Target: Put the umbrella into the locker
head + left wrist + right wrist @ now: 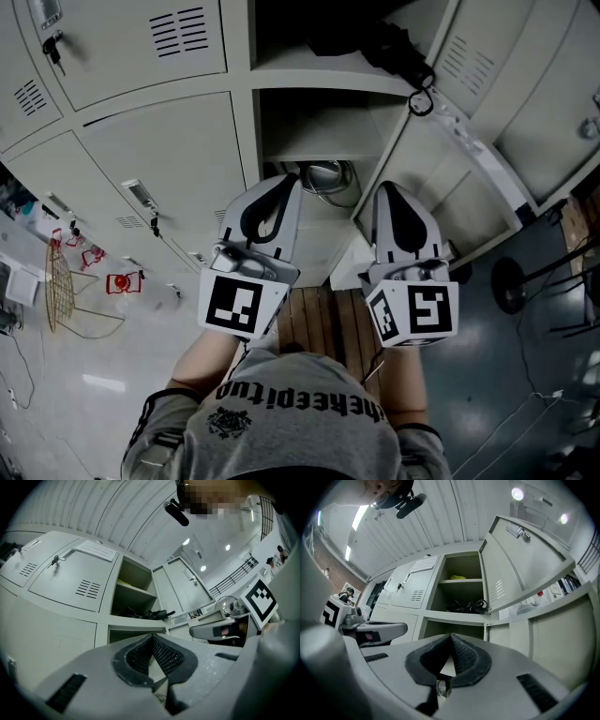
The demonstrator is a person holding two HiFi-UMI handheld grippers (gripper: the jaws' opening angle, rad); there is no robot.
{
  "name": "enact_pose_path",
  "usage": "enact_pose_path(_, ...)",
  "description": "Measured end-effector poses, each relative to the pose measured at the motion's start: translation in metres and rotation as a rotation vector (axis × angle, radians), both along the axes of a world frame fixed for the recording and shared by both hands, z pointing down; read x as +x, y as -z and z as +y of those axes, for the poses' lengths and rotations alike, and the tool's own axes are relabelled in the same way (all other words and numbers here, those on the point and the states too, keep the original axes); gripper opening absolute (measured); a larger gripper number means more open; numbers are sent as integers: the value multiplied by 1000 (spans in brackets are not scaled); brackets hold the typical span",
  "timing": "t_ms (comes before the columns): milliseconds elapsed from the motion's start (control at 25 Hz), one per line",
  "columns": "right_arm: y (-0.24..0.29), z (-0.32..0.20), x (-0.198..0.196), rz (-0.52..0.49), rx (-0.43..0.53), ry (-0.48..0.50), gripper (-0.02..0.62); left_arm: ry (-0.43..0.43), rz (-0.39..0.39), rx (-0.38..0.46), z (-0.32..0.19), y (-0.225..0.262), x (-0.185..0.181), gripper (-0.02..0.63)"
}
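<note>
Your left gripper [284, 183] and right gripper [387, 189] are both clenched, jaw against jaw, with nothing caught between them. In the head view you hold them side by side, a little apart, in front of the open locker [319, 82], each with its marker cube on the end nearest you. Past their tips the umbrella [375, 42], black and folded, lies on the locker's shelf. Its strap loop [421, 101] hangs over the front edge, just beside the open door [487, 141]. In the left gripper view the dark pads of your left gripper [151, 638] meet at the tip. The umbrella [152, 615] rests in the open compartment above and beyond them, well apart from the jaws. Closed doors with vents stand to the left, one with a key [55, 560] in its lock. In the right gripper view the pads of your right gripper [451, 637] are pressed shut and bare. The umbrella [468, 605] sits in the middle compartment, under a shelf that carries a yellow thing [458, 577]. The door [520, 569] stands open at the right.
</note>
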State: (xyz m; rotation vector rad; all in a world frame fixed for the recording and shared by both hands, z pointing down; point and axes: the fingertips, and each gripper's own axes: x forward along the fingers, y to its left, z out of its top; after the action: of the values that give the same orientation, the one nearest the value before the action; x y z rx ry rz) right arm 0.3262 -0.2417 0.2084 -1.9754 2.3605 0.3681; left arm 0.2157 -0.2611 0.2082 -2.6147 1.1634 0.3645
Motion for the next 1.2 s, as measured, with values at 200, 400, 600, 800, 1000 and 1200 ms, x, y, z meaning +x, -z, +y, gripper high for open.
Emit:
enact_pose_path(200, -10, 3, 4, -26, -7, -9, 2, -3, -5, -4, 2, -4, 0, 5)
enact_pose_path(400, -17, 5, 5, -34, -7, -24, 2, -4, -4, -9, 3, -7, 0, 5)
enact_pose_path(600, -24, 8, 8, -65, -7, -36, 2, -4, -9, -21, 1, -14, -1, 5)
enact_pose_path(800, -29, 10, 14, -92, -5, -51, 2, 3, -5, -37, -2, -20, -3, 5)
enact_pose_path(1000, -34, 12, 19, -99, -12, -61, 2, 9, -15, -52, -5, -28, -5, 5)
enact_pose_path(1200, -35, 13, 22, -107, -11, -73, 2, 8, -8, -55, -6, -30, -3, 5)
